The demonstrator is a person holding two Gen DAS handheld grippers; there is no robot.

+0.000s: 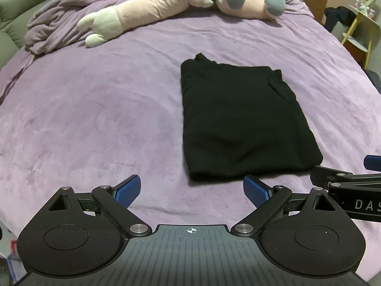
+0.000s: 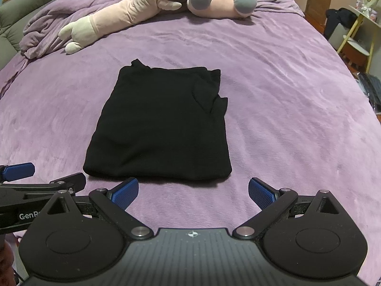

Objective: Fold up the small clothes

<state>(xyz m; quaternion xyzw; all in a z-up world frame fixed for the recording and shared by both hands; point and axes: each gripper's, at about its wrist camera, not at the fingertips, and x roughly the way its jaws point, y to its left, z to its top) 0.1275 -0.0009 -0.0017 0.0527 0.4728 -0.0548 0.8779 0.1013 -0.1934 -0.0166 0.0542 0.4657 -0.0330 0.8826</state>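
Note:
A black garment (image 1: 240, 121) lies folded into a flat rectangle on the purple bed cover (image 1: 95, 109); it also shows in the right wrist view (image 2: 162, 126). My left gripper (image 1: 191, 191) is open and empty, just short of the garment's near edge and left of its middle. My right gripper (image 2: 193, 193) is open and empty, just short of the near edge toward the garment's right corner. Each gripper shows at the side of the other's view: the right one (image 1: 352, 178), the left one (image 2: 35, 183).
A long pink plush toy (image 1: 166, 4) lies across the far end of the bed. A bunched purple blanket (image 1: 52, 21) sits at the far left. A yellow side table (image 1: 359, 23) with dark clothing stands off the bed's right side.

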